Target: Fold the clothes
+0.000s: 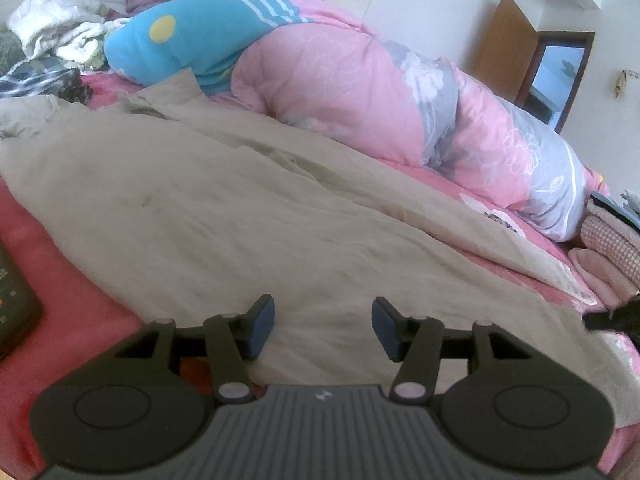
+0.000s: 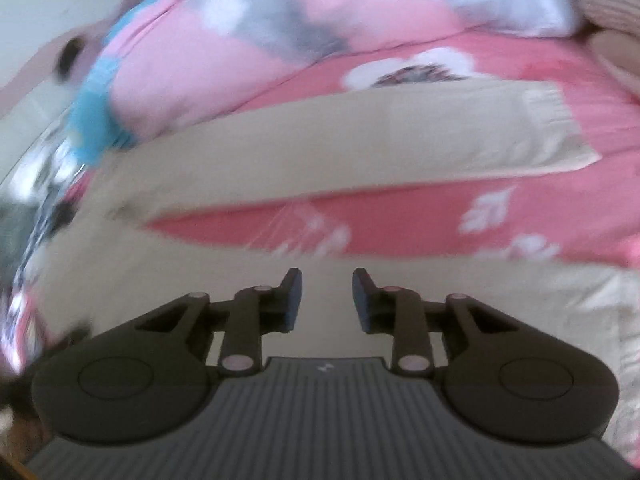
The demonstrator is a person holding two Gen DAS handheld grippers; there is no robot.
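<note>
A beige garment (image 1: 224, 200) lies spread and creased across the pink bed sheet (image 1: 80, 312). In the left wrist view my left gripper (image 1: 323, 312) hovers over its near edge, open, with nothing pinched between the blue pads. The right wrist view is blurred. It shows a long beige strip of the garment (image 2: 360, 140) ending in a ribbed cuff (image 2: 552, 120), with pink sheet (image 2: 400, 220) showing below it. My right gripper (image 2: 327, 280) is over another beige part near the camera, open, its pads apart and clear of the fabric.
A bulky pink, grey and blue quilt (image 1: 360, 92) is heaped along the far side of the bed. White and patterned clothes (image 1: 52, 36) lie at the far left, and folded pink items (image 1: 612, 248) at the right. A dark object (image 1: 16, 292) sits at the left edge.
</note>
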